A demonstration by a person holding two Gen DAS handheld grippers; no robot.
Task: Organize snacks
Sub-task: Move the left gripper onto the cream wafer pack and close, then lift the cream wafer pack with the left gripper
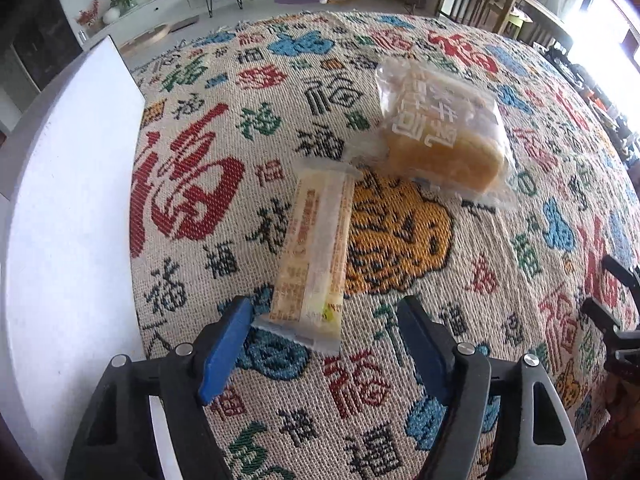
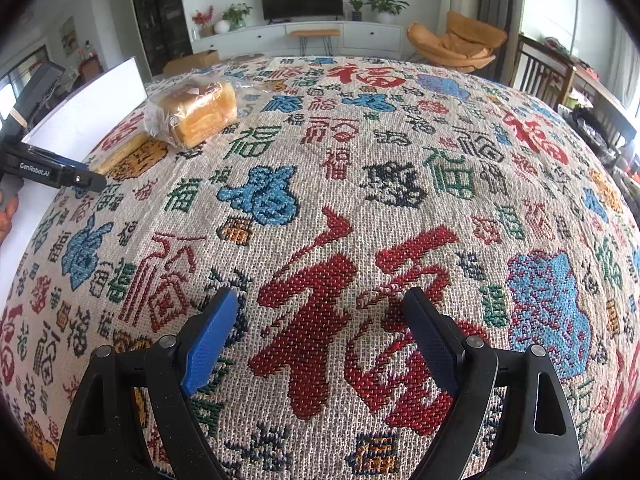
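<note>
A white board (image 1: 72, 208) lies at the left edge of the surface (image 1: 500, 248), which carries a woven cloth with coloured characters. The left claw (image 1: 326, 320) is spread, its blue pads on either side of the near end of a long wrapped snack bar (image 1: 314, 256) that lies flat on the cloth; whether they touch it cannot be told. Just beyond the bar's far end lies a bagged bread loaf (image 1: 444, 136). The right claw (image 2: 320, 312) is spread over bare cloth, well apart from both snacks.
</note>
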